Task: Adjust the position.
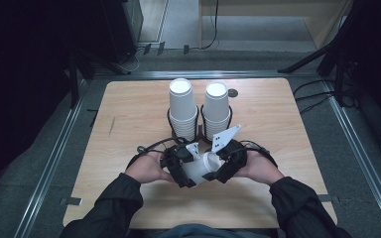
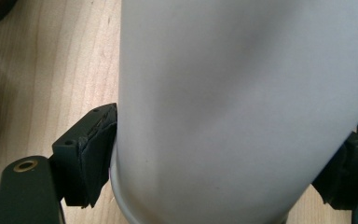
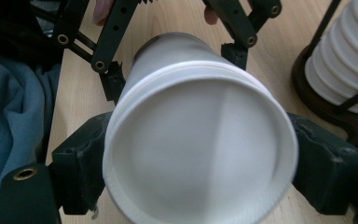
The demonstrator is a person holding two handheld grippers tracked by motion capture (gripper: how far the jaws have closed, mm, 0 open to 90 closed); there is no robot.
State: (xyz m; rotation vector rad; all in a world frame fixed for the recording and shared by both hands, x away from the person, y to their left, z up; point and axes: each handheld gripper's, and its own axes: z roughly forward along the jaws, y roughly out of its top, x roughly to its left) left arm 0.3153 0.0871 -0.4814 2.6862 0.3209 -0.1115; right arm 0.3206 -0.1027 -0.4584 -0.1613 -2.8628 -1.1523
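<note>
White paper cup (image 1: pixel 202 167) lies sideways, apparently clamped between left tongs (image 1: pixel 181 166) and right tongs (image 1: pixel 226 163).

This looks like a lab or recording studio rather than a home: a bare wooden tabletop (image 1: pixel 129 139) stands on grey carpet, framed by metal floor rails (image 1: pixel 54 158). Black stand legs (image 1: pixel 307 59) and loose cables (image 1: pixel 317 96) lie around the tabletop in dim surroundings.
</note>
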